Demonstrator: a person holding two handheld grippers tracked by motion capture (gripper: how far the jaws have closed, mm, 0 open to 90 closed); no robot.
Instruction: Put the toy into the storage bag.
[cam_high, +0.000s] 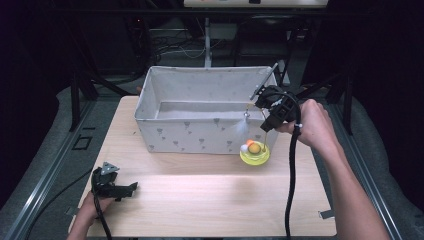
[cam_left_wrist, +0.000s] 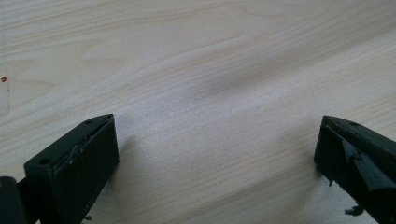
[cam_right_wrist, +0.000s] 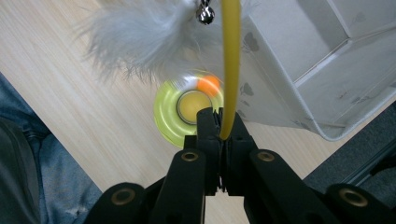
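While I hold the view steady, these are my readings:

Toy: a cat teaser with a thin yellow wand (cam_right_wrist: 231, 70), a small bell (cam_right_wrist: 204, 14) and a tuft of grey feathers (cam_right_wrist: 140, 42); it hangs over the near right part of the table, just in front of the fabric bin's right corner.

Base: the yellow-green round base (cam_high: 255, 154) with an orange ball (cam_right_wrist: 208, 84) on its ring sits on the table, directly under the wand, touching or nearly touching the bin's front wall; I cannot tell which.

Right claw: my right claw (cam_right_wrist: 219, 126) has its jaws together, clamped on the yellow wand, which runs up between them; in the high view it (cam_high: 272, 117) hangs above the base, beside the bin's right end.

Bin: the grey fabric bin (cam_high: 200, 137), patterned with small dark marks, stands open at the far middle of the table.

Left claw: my left claw (cam_high: 116, 189) rests at the near left edge of the table, well apart from the toy; its jaws stand apart with bare wood between them.

Table: the light wooden table (cam_left_wrist: 210, 70) carries all of it.
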